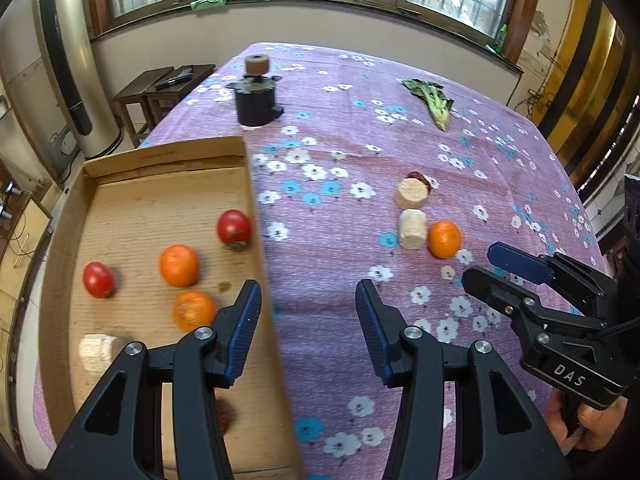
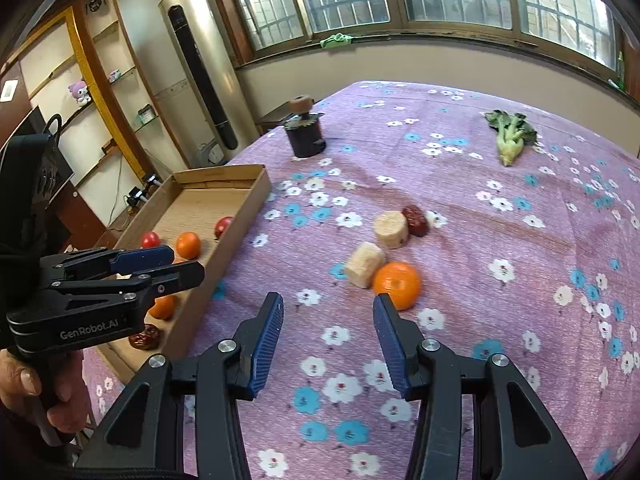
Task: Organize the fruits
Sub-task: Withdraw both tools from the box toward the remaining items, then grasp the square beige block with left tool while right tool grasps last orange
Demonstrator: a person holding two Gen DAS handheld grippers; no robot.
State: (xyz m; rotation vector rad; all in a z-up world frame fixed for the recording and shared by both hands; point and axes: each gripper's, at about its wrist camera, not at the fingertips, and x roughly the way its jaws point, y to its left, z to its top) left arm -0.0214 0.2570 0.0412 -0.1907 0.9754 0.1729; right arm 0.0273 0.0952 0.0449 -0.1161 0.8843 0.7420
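Both grippers are hovering with jaws apart, gripping nothing: the left gripper [image 1: 308, 320] over the cardboard tray [image 1: 160, 156] wall at the worktop's left edge, the right gripper [image 2: 328, 332] just before the loose orange [image 2: 397, 285] lying mid-worktop beside two corn pieces [image 2: 365, 264].

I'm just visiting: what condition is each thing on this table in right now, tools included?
Left tool: open, empty, above the box's edge.
Right tool: open, empty, near the loose orange.
Cardboard box: open-topped, holding tomatoes, oranges and a corn piece.
Loose orange: on the cloth, outside the box.
Two corn pieces: on the cloth, outside the box.
Leafy vegetable: lying flat, far side.
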